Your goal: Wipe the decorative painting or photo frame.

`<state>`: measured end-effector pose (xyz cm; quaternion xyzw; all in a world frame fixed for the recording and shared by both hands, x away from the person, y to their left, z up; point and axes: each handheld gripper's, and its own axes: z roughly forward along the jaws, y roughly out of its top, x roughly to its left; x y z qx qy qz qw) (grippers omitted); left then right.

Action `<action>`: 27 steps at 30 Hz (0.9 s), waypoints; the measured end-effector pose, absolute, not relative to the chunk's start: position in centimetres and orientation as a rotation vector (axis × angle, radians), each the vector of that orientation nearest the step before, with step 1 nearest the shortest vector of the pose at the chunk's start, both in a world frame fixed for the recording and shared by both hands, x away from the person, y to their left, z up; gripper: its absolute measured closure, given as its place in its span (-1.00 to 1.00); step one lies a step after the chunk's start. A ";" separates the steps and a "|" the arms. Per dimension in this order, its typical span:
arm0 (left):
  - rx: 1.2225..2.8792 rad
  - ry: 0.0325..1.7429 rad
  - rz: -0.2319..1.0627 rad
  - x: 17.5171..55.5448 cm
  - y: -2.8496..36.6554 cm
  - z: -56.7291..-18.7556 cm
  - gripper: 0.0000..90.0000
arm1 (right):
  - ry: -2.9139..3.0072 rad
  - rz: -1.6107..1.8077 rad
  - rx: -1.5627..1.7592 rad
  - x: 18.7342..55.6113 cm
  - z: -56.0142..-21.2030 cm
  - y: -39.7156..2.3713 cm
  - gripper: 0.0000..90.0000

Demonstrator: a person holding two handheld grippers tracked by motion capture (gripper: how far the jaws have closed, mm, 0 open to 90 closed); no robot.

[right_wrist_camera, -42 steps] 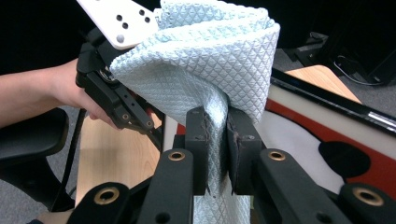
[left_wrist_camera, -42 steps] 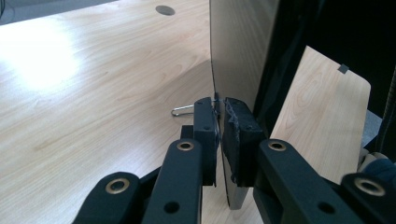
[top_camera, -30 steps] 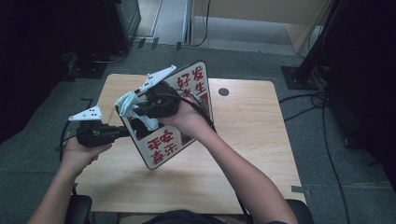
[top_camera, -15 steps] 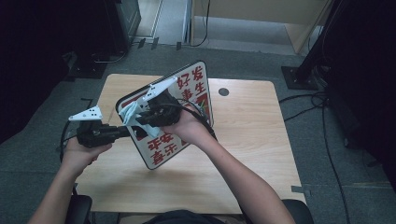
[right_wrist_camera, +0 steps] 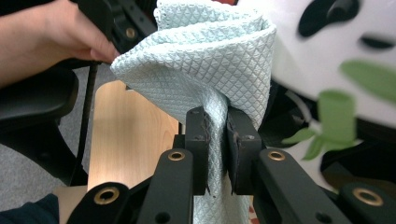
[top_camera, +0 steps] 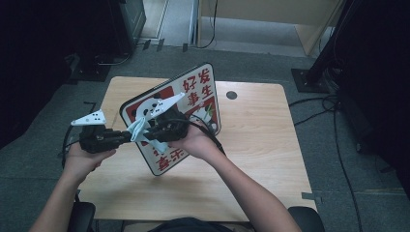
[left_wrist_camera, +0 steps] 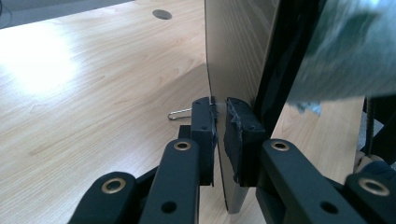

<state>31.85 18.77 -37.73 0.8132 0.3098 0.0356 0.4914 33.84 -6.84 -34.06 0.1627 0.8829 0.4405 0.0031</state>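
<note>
The white rounded sign board with red Chinese characters and a panda picture stands tilted on its lower edge over the middle of the pale wooden table, its printed face turned toward me. From the high view I see it propped at a slant, its lower corner resting on or just above the tabletop; I cannot quite tell which.

My left gripper comes in from the board's left side. In the left gripper view its black jaws are clenched on the thin edge of the board, one pad on each face.

My right gripper sits in front of the board's printed face. Its jaws are clamped on a pale blue waffle-textured cloth, which bunches up above the pads in a thick fold and lies close against the panda picture; the right gripper view is blurred there, so contact is likely but not certain.

A small metal wire clip lies on the table beyond the left jaws.
</note>
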 end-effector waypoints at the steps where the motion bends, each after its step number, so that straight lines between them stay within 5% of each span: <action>1: 1.973 0.752 0.085 31.8 18.8 -37.7 0.81 | 2.770 1.380 0.513 33.7 -34.3 -6.8 0.79; 27: 1.973 0.757 0.083 31.8 18.7 -37.7 0.80 | 2.848 1.344 0.550 32.0 -42.2 -7.8 0.79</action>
